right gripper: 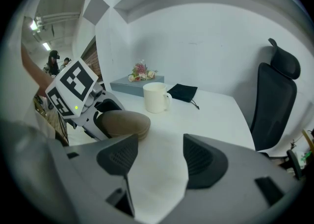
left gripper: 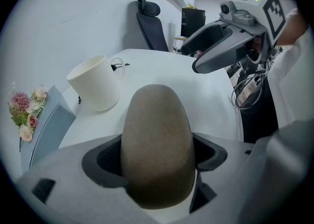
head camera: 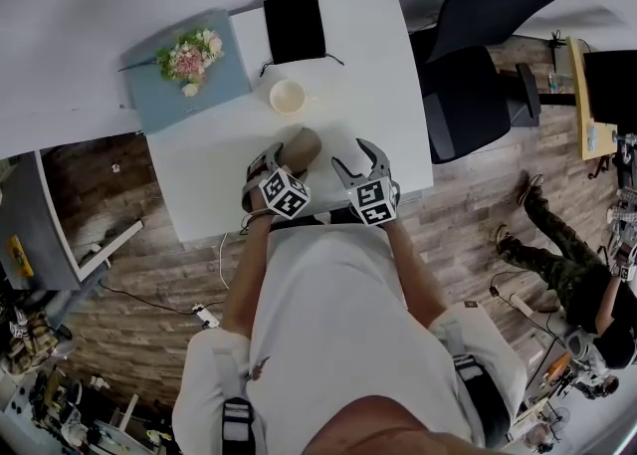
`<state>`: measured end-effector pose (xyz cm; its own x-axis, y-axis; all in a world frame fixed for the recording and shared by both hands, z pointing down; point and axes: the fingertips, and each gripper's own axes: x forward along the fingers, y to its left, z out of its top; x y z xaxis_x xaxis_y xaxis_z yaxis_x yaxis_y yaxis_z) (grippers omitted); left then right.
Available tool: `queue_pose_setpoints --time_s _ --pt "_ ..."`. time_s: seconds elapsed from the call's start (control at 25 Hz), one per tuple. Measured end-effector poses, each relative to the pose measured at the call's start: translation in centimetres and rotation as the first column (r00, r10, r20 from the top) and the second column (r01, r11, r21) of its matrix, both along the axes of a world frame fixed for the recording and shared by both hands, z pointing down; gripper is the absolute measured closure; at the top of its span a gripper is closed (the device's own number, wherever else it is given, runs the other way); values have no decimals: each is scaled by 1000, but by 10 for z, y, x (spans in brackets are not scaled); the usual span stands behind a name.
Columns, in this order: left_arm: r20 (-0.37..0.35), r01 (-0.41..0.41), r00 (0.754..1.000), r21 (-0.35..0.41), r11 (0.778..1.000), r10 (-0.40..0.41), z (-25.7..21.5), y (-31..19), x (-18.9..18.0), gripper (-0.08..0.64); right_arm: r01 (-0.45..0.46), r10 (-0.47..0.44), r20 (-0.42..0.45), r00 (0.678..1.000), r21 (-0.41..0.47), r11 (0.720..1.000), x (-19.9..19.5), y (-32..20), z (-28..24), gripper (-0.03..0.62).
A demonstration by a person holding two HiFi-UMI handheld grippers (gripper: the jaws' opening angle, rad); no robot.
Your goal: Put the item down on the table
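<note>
The left gripper (head camera: pixel 282 159) pinches the brown oval item (left gripper: pixel 156 144) in its jaws low over the white worktop (head camera: pixel 368 65) near the cup (head camera: pixel 287 97), while the right gripper (head camera: pixel 360 159) hangs beside it, jaws spread and empty, so release looks not yet done.

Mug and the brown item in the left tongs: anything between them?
No, only bare table separates the mug from the brown item, as the left gripper view shows.

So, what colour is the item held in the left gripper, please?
The item is tan-brown; left gripper view shows it best.
</note>
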<state>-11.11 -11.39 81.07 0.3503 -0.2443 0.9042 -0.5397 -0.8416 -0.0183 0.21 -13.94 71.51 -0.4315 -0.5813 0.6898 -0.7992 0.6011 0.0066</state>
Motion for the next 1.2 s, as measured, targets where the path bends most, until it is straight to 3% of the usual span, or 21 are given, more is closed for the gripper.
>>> queue_pose_setpoints --time_s 1.2 --pt "-46 35 998 -2 999 -35 -7 0 4 132 -12 12 7 1000 1 1000 -2 15 -1 301"
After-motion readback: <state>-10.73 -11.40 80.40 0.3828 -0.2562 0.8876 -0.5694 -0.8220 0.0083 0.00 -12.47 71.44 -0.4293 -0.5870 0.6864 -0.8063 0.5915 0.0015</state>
